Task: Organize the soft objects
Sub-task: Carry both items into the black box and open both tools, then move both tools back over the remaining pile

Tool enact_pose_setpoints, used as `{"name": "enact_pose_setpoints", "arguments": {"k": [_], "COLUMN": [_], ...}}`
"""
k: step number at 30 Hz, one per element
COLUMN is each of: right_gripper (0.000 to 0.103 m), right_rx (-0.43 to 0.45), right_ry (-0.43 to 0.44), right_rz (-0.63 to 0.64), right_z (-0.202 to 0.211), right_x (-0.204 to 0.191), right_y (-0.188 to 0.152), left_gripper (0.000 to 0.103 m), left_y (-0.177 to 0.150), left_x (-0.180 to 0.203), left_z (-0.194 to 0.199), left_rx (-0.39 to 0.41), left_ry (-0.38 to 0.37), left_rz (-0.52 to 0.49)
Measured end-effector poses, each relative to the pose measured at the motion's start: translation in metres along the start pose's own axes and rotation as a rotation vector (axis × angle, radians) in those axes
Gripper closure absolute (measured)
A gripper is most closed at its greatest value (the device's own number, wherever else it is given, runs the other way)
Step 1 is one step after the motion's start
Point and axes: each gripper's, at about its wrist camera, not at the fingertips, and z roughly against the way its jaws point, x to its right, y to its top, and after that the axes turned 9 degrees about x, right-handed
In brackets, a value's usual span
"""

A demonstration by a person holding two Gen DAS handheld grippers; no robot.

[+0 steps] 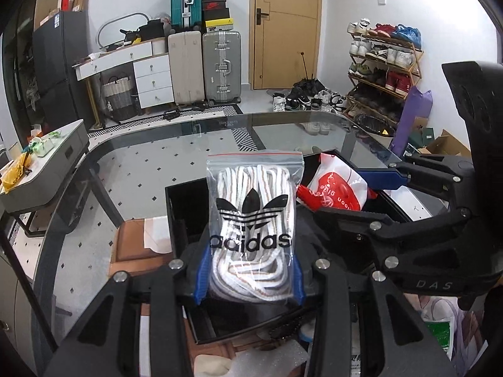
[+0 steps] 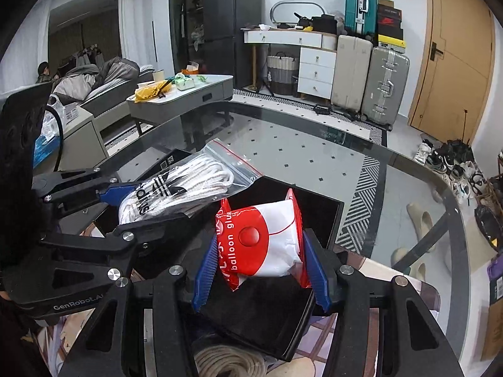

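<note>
Left gripper (image 1: 250,278) fingers clamp a clear bag of shoelaces (image 1: 253,220); right gripper (image 2: 259,268) fingers hold a red-and-white packet (image 2: 264,242), both above a black tray (image 2: 323,216) on the glass bench (image 2: 314,157).

The left wrist camera sits just behind its own blue-padded fingers, tilted downward and very near the clear bag of laces (image 1: 251,223) they clamp; it faces across the glass table (image 1: 157,163) toward the wooden door (image 1: 284,28) at 12 o'clock, with the other gripper entering at 3 o'clock. The right wrist camera looks likewise down along its fingers, close on the red and white packet (image 2: 267,238), with the door (image 2: 452,50) swung to 2 o'clock and the other gripper at 9 o'clock. Both views share the black tray (image 1: 188,201), the table, both packets and the suitcases (image 1: 221,66).
</note>
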Motion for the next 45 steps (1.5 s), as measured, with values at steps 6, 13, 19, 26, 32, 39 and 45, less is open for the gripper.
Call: {"name": "enact_pose_setpoints", "arguments": {"k": [6,13,19,26,32,39,45], "right_gripper": [0.05,0.048,0.028,0.005,0.001,0.001,0.001], "right_rx": [-0.03,-0.038,-0.011,0.079,0.121,0.164,0.161], "right_ry": [-0.024,-0.054,-0.022,-0.089,-0.098,-0.113,-0.129], "right_rz": [0.012,-0.005,0.048,0.034,-0.027,-0.094,-0.198], "right_z": [-0.004,0.001,0.011,0.047,0.082,0.121,0.147], "right_x": [-0.003,-0.01,-0.014,-0.008,-0.005,-0.015,-0.014], "right_y": [-0.003,-0.01,-0.014,-0.012,-0.016,-0.029,-0.043], "left_gripper": [0.063,0.063,0.056,0.013,0.0,0.0,0.0], "left_y": [0.001,0.0,0.003,0.007,-0.001,-0.015,-0.024], "left_x": [0.001,-0.006,-0.011,-0.016,-0.018,-0.016,-0.028], "left_z": [-0.001,0.002,0.004,0.028,0.053,0.092,0.119], "left_rx": [-0.011,-0.014,-0.024,0.02,0.054,0.107,0.131], "left_ry": [0.0,-0.022,-0.06,-0.073,-0.044,-0.012,0.018], "left_rz": [-0.049,-0.067,-0.02,0.067,0.072,0.059,0.075]}}
